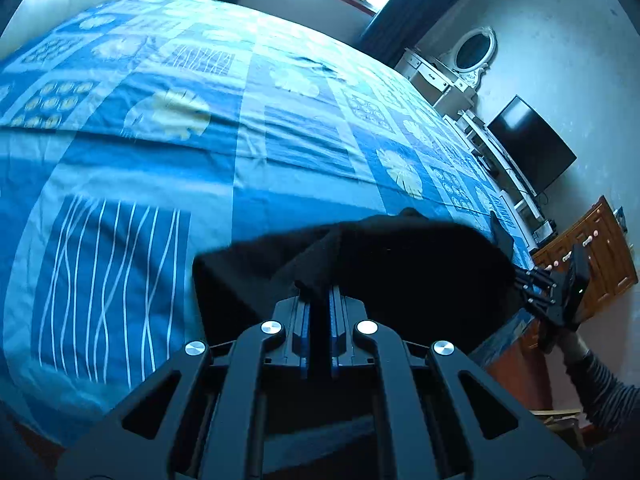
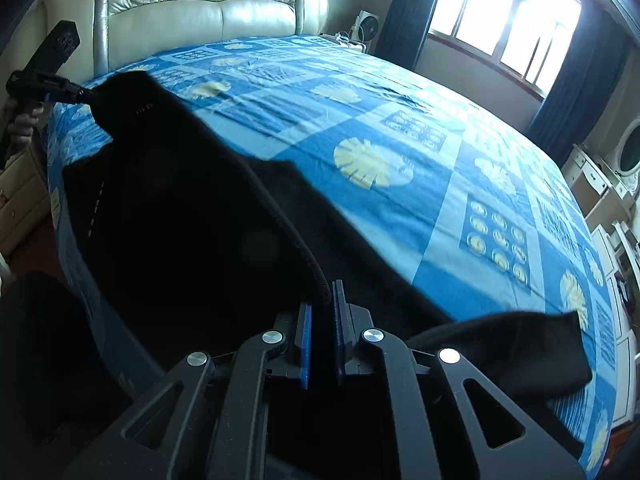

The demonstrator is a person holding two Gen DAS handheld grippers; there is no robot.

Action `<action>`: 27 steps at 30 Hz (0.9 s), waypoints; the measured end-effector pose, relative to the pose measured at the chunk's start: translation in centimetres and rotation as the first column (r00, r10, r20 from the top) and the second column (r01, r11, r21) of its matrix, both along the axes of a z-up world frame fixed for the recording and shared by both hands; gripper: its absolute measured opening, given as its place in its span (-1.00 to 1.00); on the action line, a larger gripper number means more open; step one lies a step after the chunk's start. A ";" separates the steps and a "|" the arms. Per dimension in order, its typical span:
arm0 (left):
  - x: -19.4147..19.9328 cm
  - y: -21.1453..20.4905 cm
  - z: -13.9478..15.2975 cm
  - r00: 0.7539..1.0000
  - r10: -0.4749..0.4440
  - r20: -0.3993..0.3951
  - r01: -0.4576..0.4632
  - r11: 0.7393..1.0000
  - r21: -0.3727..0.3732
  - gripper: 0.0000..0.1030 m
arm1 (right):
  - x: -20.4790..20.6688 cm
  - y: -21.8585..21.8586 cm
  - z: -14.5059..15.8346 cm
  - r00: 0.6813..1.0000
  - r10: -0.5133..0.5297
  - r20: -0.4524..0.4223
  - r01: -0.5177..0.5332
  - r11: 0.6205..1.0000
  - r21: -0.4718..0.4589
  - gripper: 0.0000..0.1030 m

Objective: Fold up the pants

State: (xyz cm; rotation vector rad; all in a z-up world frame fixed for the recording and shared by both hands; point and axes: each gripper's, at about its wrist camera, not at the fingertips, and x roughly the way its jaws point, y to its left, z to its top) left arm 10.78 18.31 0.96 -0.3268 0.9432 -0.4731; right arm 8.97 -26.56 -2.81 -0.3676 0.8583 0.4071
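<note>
A: Which step is this, would you say?

B: The carry, I think. The black fabric pants (image 2: 192, 216) hang stretched between both tools above the near edge of the bed with the blue patterned sheet (image 1: 248, 128), one loose end draping onto the sheet at the right of the right wrist view.

A: And the grips?

B: The left gripper (image 1: 319, 292) has its fingers closed on a pinch of the dark cloth. The right gripper (image 2: 322, 304) is clamped on a corded hem edge that runs up between its blue pads (image 2: 306, 328) (thin cloth, so they sit nearly together).

A: So no fold has been made?

B: None that I can make out; the cloth is too dark to read its layers. My judgement is that the garment is being brought over the bed to be laid out.

A: What does the next move call for?

B: Keeping both grips tight and the span taut, then lowering both ends together so the pants land flat on the sheet, not bunched.
</note>
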 end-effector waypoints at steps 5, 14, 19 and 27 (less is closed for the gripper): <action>-2.1 0.2 -2.2 0.998 0.006 -0.056 -0.006 1.000 0.005 -0.81 | -2.1 0.2 -3.4 0.999 -0.004 -0.036 0.002 0.999 -0.051 -0.82; -6.5 2.1 -6.1 0.966 0.187 -0.181 -0.201 0.978 -0.063 0.35 | -4.6 -0.7 -2.4 0.993 -0.069 -0.091 0.074 0.996 0.055 0.00; -8.5 1.9 -5.6 0.937 0.274 -0.214 -0.315 0.931 -0.187 0.54 | -4.5 -4.5 -1.5 0.931 -0.161 -0.329 0.297 0.857 0.421 0.09; -7.2 0.3 -6.1 0.898 0.366 -0.246 -0.408 0.901 -0.150 0.55 | -4.9 -5.0 -3.7 0.845 -0.135 -0.518 0.461 0.677 0.574 0.09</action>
